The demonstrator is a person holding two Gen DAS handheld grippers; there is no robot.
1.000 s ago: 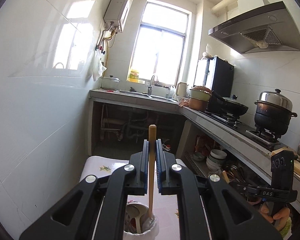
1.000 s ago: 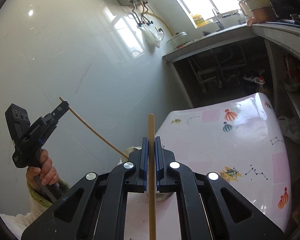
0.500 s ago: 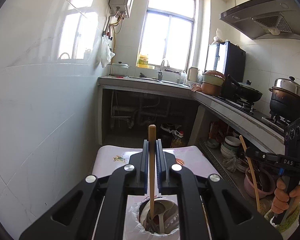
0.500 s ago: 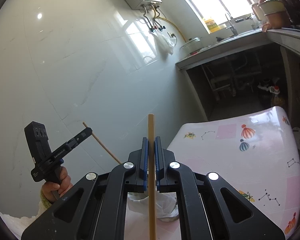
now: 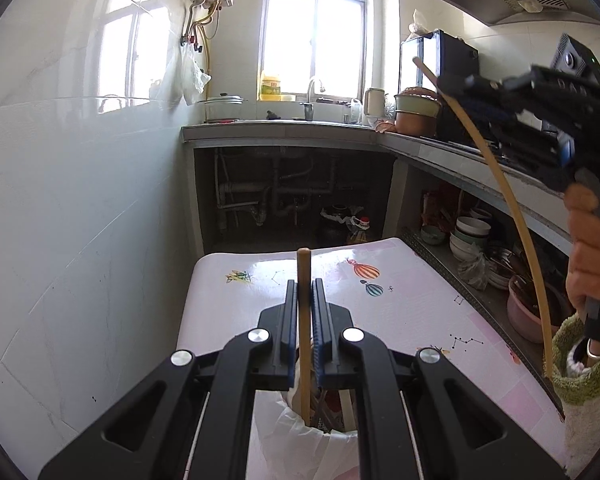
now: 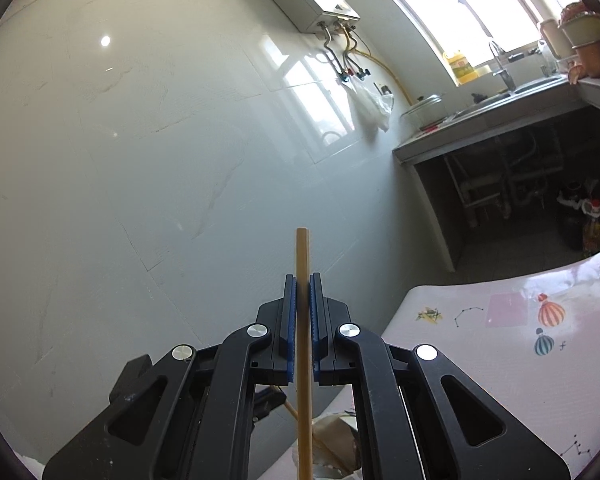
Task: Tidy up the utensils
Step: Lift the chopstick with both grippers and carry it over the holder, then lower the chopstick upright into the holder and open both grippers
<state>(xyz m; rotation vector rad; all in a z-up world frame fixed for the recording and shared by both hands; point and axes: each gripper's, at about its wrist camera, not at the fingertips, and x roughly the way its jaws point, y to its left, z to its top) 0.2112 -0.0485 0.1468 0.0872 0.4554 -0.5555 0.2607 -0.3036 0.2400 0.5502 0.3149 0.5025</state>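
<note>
My left gripper (image 5: 304, 284) is shut on a wooden chopstick (image 5: 303, 320) whose lower end dips into the utensil holder (image 5: 328, 436), a cup lined with a white bag that holds several utensils. My right gripper (image 6: 303, 280) is shut on a second wooden chopstick (image 6: 302, 320) and hangs above the holder (image 6: 332, 432) at the near left of the table. In the left wrist view the right gripper (image 5: 456, 84) shows at the upper right, with its chopstick (image 5: 512, 208) slanting down.
The holder stands on a small table with a balloon-print cloth (image 5: 400, 300), also in the right wrist view (image 6: 500, 344). A white tiled wall (image 6: 140, 160) is on the left. A counter with sink (image 5: 300, 128) runs at the back; shelves with bowls (image 5: 468, 232) are on the right.
Both grippers have tilted and moved closer together over the holder. The right gripper now appears higher and nearer in the left wrist view. The left gripper has slipped below the right one.
</note>
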